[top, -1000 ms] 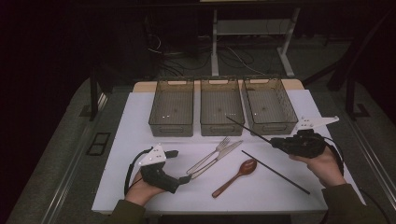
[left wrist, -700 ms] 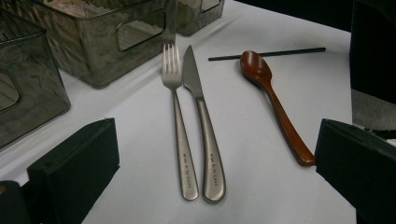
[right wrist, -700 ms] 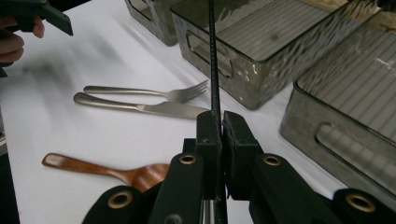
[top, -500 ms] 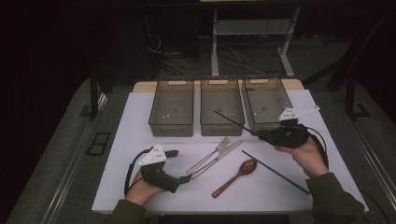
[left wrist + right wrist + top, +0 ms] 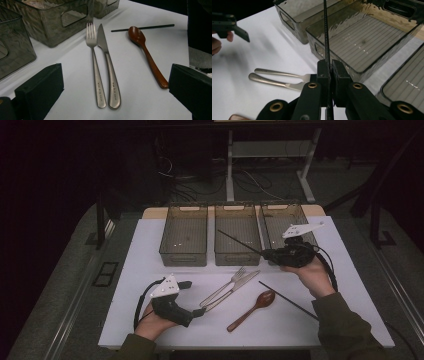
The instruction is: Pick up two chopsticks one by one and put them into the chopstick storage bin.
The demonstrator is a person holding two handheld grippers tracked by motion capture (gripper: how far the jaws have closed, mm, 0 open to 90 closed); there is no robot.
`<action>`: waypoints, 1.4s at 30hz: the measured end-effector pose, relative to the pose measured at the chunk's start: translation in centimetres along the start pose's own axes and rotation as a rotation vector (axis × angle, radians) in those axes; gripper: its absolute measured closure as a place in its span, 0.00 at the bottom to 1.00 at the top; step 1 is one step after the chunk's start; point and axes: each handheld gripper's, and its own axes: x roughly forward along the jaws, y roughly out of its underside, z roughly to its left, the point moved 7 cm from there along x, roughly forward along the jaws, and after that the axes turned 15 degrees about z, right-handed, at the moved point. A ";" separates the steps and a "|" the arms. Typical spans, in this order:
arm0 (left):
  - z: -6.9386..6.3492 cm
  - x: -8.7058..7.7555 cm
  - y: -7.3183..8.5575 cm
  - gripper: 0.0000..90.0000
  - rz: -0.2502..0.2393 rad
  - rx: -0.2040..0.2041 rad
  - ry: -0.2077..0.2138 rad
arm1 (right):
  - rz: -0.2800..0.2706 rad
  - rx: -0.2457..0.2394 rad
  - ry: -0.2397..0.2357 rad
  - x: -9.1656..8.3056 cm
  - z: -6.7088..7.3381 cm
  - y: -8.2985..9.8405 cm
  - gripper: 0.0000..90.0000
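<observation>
My right gripper [image 5: 266, 253] [image 5: 330, 70] is shut on a black chopstick [image 5: 240, 241] [image 5: 326, 32]. It holds the stick in the air, slanting back and left over the middle bin [image 5: 235, 258]. A second black chopstick [image 5: 287, 300] [image 5: 142, 27] lies on the white table beside a brown wooden spoon [image 5: 252, 307] [image 5: 147, 52]. A steel fork [image 5: 225, 286] [image 5: 93, 62] and knife [image 5: 236, 286] [image 5: 108, 65] lie side by side. My left gripper [image 5: 199, 311] [image 5: 115, 75] rests open at their handle ends, with nothing between the jaws.
Three smoky clear bins stand in a row at the back: the left bin [image 5: 182, 257], the middle one and the right bin [image 5: 280, 205]. I see nothing inside them. The white tabletop [image 5: 135, 270] ends close behind the bins.
My right gripper has carried the chopstick from the right side of the table up and left, to the front of the middle and right bins. The left gripper has stayed put.
</observation>
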 end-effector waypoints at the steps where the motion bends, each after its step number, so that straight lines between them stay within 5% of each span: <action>1: 0.0 0.0 0.0 0.00 -0.002 -0.001 0.002 | 0.001 0.002 -0.001 0.1 0.0 -0.3 0.94; 14: 0.1 -0.1 -0.1 0.00 -0.012 -0.010 0.006 | 0.030 -0.019 0.024 1.9 1.0 -4.7 0.94; 42: 0.0 -0.2 -0.2 0.00 -0.023 -0.007 0.016 | 0.083 0.036 0.027 8.4 2.3 -11.6 0.94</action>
